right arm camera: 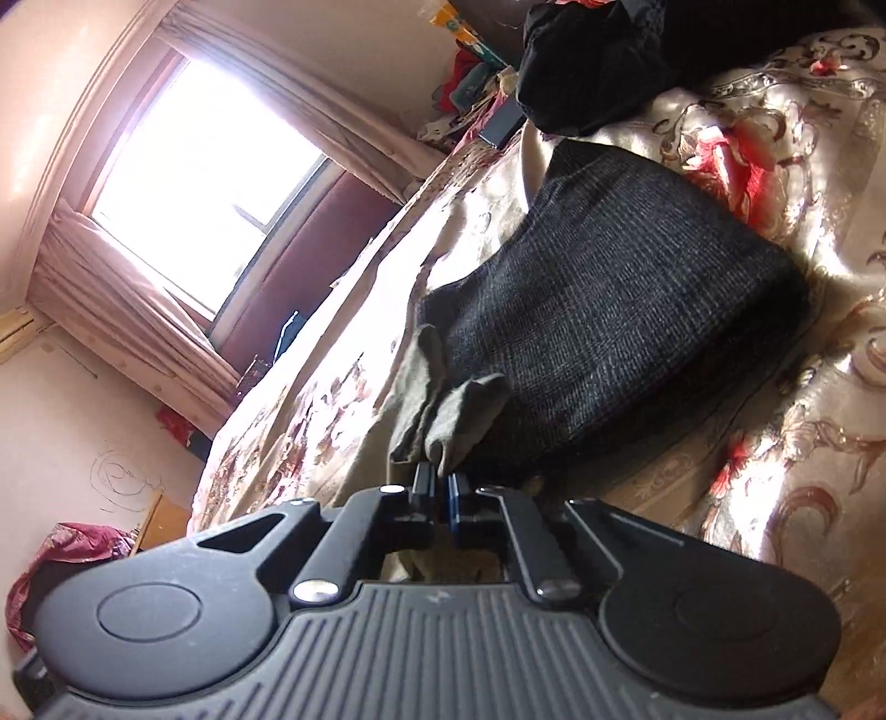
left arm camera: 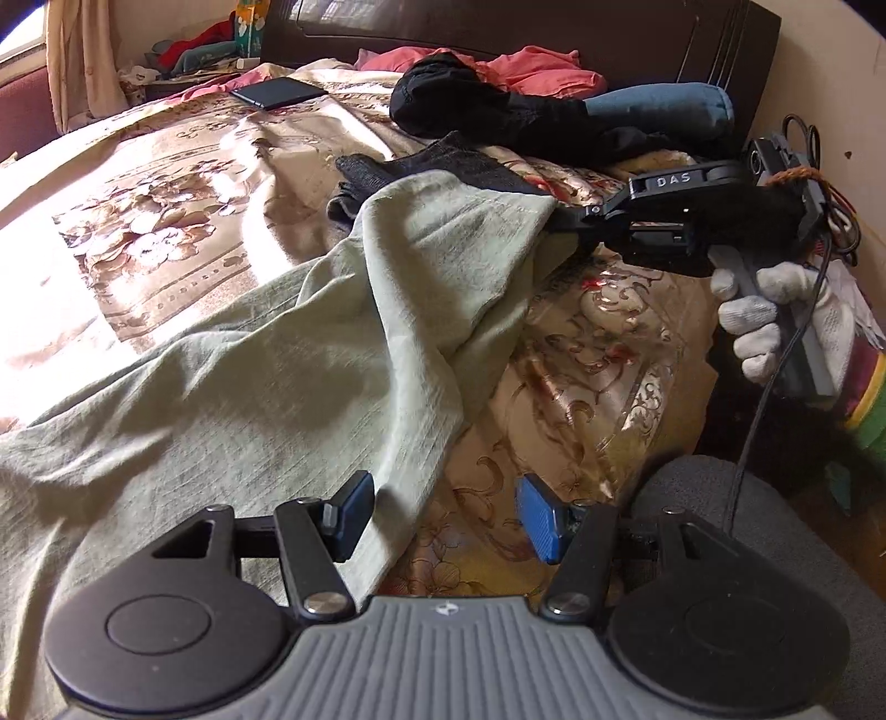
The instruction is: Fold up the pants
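Your pants (left arm camera: 266,376), pale green, lie crumpled across the floral bedspread (left arm camera: 166,183), running from the lower left of the left wrist view up toward the right. Your left gripper (left arm camera: 437,512) hovers low over them, jaws apart, one pant edge passing between the blue pads without being pressed. A folded dark knit garment (right arm camera: 620,310) sits just beyond the raised pant end, with a black clothes pile (left arm camera: 470,105) further back near the headboard (left arm camera: 526,27). Your right gripper (right arm camera: 440,490), held by a white-gloved hand (left arm camera: 775,321), has its jaws clamped on the pants' end and holds it lifted off the bedspread.
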The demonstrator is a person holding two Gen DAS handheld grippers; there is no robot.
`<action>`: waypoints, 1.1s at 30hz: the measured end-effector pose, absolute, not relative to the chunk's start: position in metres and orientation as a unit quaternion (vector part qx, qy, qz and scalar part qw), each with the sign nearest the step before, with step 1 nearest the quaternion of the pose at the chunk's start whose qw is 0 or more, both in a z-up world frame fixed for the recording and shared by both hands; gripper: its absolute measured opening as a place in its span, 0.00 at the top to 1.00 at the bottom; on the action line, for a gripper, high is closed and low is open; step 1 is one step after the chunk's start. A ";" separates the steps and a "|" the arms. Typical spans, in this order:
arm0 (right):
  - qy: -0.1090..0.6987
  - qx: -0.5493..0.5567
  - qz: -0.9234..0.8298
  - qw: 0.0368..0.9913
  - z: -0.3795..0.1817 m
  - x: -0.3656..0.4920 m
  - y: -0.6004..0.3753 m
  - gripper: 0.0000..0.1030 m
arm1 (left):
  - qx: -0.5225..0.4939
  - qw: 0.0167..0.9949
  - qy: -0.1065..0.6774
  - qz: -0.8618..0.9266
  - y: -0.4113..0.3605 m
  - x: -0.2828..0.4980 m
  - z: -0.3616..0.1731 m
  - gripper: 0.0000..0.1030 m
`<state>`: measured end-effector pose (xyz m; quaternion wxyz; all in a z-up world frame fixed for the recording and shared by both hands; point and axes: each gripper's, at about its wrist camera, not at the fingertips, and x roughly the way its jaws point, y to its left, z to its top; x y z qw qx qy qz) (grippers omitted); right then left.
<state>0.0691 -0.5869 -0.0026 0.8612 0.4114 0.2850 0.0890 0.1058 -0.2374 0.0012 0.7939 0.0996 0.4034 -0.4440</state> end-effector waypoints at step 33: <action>0.346 0.371 -0.107 0.855 -0.002 0.013 -0.556 0.66 | 0.062 0.779 0.397 -0.482 -0.217 0.093 -0.009 0.29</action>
